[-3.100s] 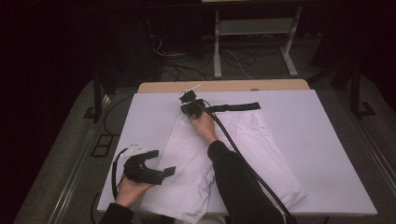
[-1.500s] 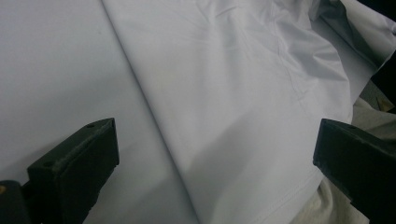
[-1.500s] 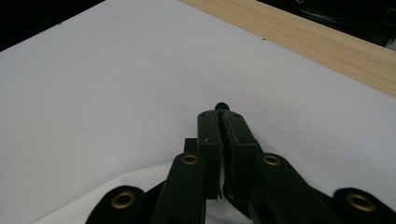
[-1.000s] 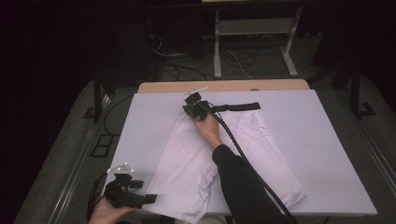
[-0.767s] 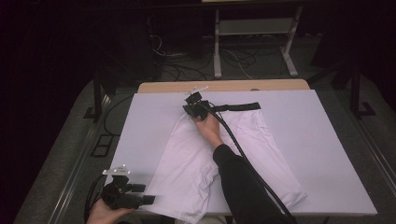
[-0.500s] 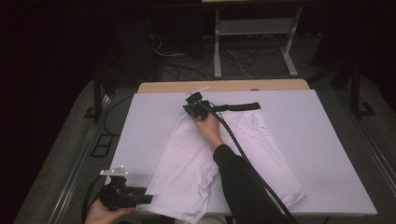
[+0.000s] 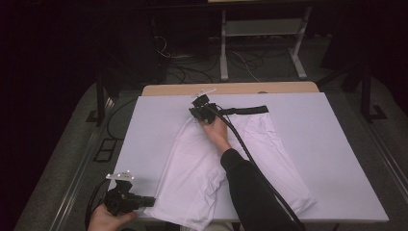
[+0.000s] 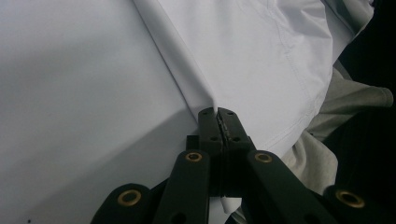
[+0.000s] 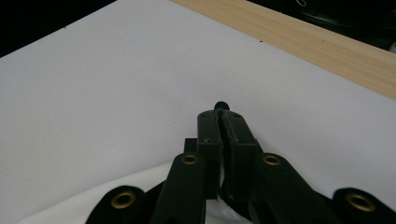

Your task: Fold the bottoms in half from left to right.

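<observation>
A white garment (image 7: 211,163) with a black waistband (image 7: 248,109) lies spread on the white table (image 7: 332,144). My left gripper (image 7: 150,201) sits at the table's front left corner. Its jaws have just been closing and now pinch a fold of the garment's near left edge (image 8: 205,93). In its own view the left gripper (image 8: 218,113) is shut with white cloth between the pads. My right gripper (image 7: 195,114) rests at the far left end of the waistband. Seen in its own view, the right gripper (image 9: 221,112) is shut on it, a black bit of band showing at the tips.
A strip of bare wooden tabletop (image 7: 231,89) runs along the far edge. Behind it stands a metal stand (image 7: 260,48) amid cables on the dark floor. The right gripper's cable (image 7: 250,154) trails over the garment along the person's dark sleeve (image 7: 250,192). Grey clothing (image 8: 345,102) hangs past the table's near edge.
The left gripper came off the garment to the front left corner, and its jaws, open a second ago, have shut on the cloth's edge. The right gripper has stayed put.
</observation>
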Demonstrator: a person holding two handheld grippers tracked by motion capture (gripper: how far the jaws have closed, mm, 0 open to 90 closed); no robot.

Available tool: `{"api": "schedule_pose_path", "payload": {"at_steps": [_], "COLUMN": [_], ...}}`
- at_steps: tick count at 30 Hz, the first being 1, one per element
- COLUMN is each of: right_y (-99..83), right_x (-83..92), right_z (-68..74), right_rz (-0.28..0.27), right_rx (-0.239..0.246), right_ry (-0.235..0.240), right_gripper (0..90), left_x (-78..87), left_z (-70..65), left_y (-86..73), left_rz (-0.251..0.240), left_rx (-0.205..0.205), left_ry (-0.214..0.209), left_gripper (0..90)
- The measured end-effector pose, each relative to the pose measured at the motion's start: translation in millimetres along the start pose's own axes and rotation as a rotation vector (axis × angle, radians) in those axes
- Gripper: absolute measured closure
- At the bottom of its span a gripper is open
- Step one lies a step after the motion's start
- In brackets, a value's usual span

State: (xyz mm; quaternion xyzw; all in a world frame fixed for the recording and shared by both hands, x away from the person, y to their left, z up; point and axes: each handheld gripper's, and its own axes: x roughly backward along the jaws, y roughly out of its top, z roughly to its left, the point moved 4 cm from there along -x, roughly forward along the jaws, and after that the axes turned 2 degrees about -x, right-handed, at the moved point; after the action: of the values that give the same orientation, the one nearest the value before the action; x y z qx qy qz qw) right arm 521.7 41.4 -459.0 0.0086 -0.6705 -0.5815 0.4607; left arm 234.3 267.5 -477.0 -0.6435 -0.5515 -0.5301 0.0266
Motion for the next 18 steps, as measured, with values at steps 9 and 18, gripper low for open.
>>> {"api": "schedule_pose_path", "payload": {"at_steps": [9, 18], "right_y": [3.8, 6.9], "right_x": [7.3, 16.7], "right_z": [-3.6, -11.1], "right_rz": [-0.003, -0.012], "right_rx": [0.003, -0.017], "right_ry": [-0.003, 0.011], "right_gripper": [85.0, 85.0], "left_x": [5.2, 4.0], "left_z": [-5.7, -20.8], "left_y": [5.6, 17.8], "left_rz": [-0.039, -0.047], "left_rx": [-0.026, -0.089], "left_ry": [-0.009, -0.040], "left_gripper": [88.3, 88.2]}}
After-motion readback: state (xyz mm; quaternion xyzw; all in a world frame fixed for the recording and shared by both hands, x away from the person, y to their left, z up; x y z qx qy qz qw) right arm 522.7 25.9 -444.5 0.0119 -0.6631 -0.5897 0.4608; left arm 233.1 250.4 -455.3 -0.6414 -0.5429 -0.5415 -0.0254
